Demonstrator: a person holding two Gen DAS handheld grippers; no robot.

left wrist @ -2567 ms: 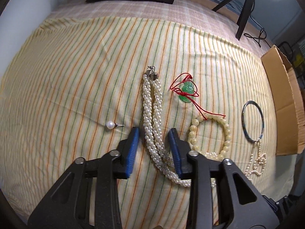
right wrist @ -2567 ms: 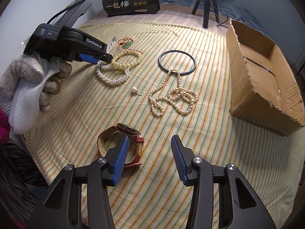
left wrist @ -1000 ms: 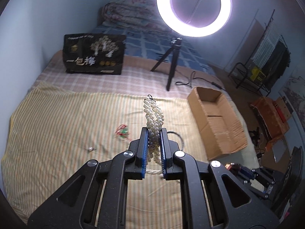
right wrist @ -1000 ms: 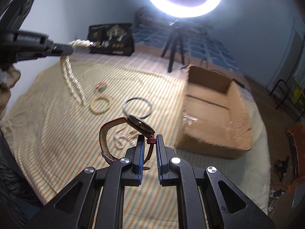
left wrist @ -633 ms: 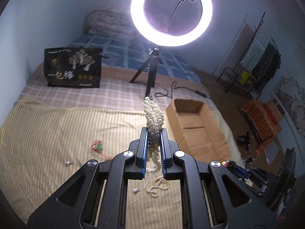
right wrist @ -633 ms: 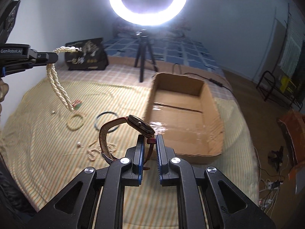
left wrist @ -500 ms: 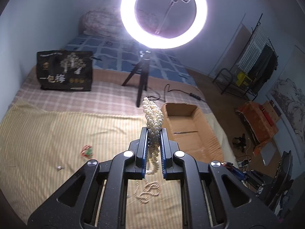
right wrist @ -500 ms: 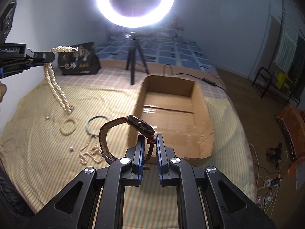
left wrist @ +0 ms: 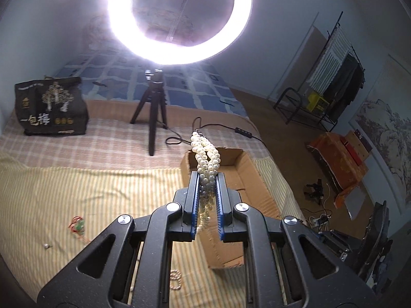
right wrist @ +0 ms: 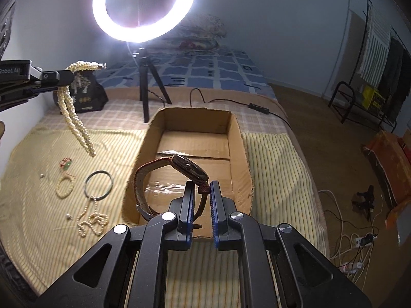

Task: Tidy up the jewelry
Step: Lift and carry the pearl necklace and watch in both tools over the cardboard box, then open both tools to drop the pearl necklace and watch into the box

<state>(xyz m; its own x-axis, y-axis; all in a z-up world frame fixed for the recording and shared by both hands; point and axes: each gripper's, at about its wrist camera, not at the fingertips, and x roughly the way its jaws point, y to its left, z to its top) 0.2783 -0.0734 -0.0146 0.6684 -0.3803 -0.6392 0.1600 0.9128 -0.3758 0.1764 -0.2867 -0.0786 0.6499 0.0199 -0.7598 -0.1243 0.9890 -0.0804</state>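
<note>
My left gripper [left wrist: 207,177] is shut on a twisted pearl necklace [left wrist: 206,154], held up in the air; in the right wrist view the same necklace [right wrist: 77,125] hangs from that gripper [right wrist: 73,77] at the upper left, left of the box. My right gripper [right wrist: 201,187] is shut on the red-brown strap of a wristwatch [right wrist: 188,166], held above the near end of the open cardboard box [right wrist: 239,133]. The box [left wrist: 257,179] lies just ahead of the left gripper too.
On the striped cloth [right wrist: 38,218] lie a bangle [right wrist: 99,181], a bead bracelet [right wrist: 64,186], a loose pearl strand [right wrist: 91,220], a green pendant on red cord [right wrist: 67,164] and small earrings. A ring light on a tripod [right wrist: 143,7] and a black bag [left wrist: 51,107] stand behind.
Both grippers have lifted their pieces off the cloth and carried them rightward to the box. The watch now hangs over the box's near end; the necklace has come closer to its left side.
</note>
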